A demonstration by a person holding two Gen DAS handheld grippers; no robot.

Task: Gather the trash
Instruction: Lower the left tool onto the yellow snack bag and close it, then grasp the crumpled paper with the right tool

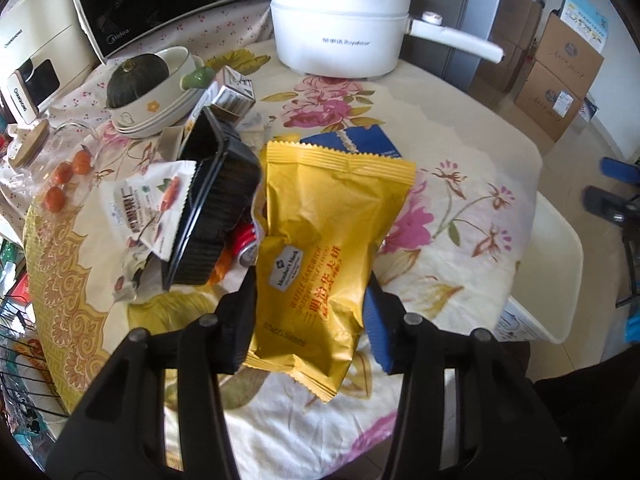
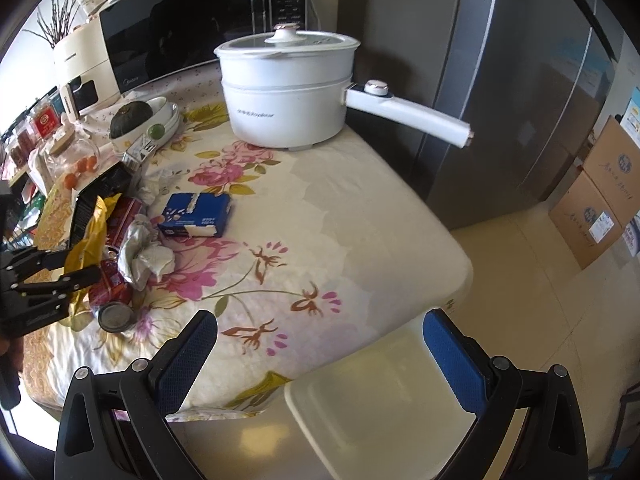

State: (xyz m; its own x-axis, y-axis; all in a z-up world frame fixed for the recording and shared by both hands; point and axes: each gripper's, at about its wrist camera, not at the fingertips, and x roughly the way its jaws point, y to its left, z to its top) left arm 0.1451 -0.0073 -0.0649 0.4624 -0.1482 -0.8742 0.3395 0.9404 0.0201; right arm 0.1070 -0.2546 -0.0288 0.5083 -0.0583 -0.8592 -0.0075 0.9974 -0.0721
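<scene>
While the left hand-held gripper [image 1: 308,312] pinches the yellow snack wrapper [image 1: 328,248], a firm squeeze should keep it from slipping; the right hand-held gripper [image 2: 320,344] gapes empty.

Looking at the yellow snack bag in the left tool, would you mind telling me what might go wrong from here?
1. The left tool pinches the yellow bag only near its lower end, so the crinkly bag may slip out when lifted.
2. The bag lies against the black tray and red can; lifting it could knock them over.
</scene>
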